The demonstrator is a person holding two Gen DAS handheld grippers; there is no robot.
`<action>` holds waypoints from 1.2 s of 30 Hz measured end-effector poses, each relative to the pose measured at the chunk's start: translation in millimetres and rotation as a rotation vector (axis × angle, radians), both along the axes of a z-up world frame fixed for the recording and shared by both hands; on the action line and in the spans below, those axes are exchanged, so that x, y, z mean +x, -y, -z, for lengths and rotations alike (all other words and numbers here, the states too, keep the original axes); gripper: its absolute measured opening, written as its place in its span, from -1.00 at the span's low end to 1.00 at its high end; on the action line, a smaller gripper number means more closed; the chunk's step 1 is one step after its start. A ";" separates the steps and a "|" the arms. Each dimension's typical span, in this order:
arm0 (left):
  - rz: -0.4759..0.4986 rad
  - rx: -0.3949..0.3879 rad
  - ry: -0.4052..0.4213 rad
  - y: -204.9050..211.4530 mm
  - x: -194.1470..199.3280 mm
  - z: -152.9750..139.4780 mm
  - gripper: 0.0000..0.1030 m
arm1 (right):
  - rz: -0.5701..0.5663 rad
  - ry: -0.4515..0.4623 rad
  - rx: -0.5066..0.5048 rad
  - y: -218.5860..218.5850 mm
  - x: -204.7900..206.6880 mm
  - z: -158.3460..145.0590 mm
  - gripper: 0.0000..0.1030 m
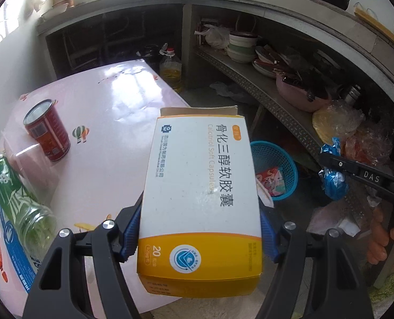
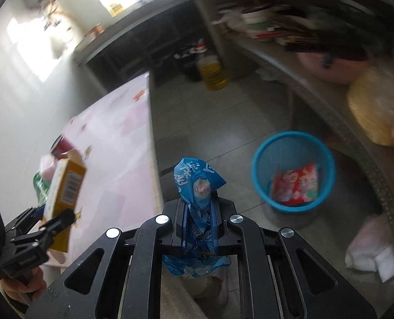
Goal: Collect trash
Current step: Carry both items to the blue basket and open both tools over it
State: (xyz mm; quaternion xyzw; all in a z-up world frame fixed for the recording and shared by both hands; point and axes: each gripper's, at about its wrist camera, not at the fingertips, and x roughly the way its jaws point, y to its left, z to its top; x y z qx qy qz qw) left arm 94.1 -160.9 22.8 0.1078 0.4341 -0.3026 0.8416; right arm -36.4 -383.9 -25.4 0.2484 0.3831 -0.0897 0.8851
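A: L gripper [image 1: 199, 228] status?

B: clamped on medicine box [image 1: 200, 186]; blue pads [image 1: 129, 235] press both long sides, jaws set wide by the box's width; box white w/ yellow band, top flap open, held above the near edge of the pink table [image 1: 111, 111]. In R wrist view the same box [image 2: 63, 194] shows at far left, tilted, L gripper [image 2: 45, 218] around it.

A: R gripper [image 2: 199, 228]?

B: jaws nearly together, pinching crumpled blue wrapper [image 2: 197, 183]; wrapper sticks up past the fingertips & hangs out below them; over the floor, just off the table edge [image 2: 133, 159]. L wrist view catches it at right: wrapper [image 1: 332, 178] in the black fingers [image 1: 356, 171], a hand [image 1: 380, 242] below.

A: bin?

B: blue mesh basket [image 2: 292, 170] on the floor betw table & shelf unit [image 2: 330, 85]; red/pink snack packet [image 2: 295, 186] already inside. Basket ahead & right of the wrapper, not under it. From L wrist it's [image 1: 274, 167] partly hidden behind the box.

A: still on the table?

B: red can [image 1: 48, 130] upright, open top; green-label bottle [image 1: 18, 199] lying on its side, near left edge; apart from each other. Oil bottle [image 1: 171, 69] on floor past the far corner. R view blurred; shelf contents unclear.
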 end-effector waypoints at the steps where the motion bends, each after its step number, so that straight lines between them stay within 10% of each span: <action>1: 0.018 -0.009 0.003 7.6 0.6 -4.0 0.35 | 0.032 -0.001 0.005 10.3 -6.0 1.4 -0.77; 9: 0.185 -0.068 -0.151 88.8 11.3 -6.6 0.35 | 0.180 -0.033 0.107 64.1 -37.4 33.3 -0.77; 18: 0.306 0.001 -0.449 212.9 29.5 63.9 0.36 | 0.250 -0.086 0.290 104.7 -29.1 91.8 -0.77; 26: 0.259 0.081 -0.560 294.4 61.2 130.4 0.40 | 0.295 -0.135 0.383 143.8 11.7 140.7 -0.75; 31: 0.197 0.155 -0.529 320.5 89.7 166.6 0.67 | 0.341 -0.162 0.401 171.2 51.1 181.8 -0.22; 36: 0.101 0.132 -0.539 301.9 112.4 163.9 0.67 | 0.382 -0.194 0.440 178.5 56.8 206.5 -0.21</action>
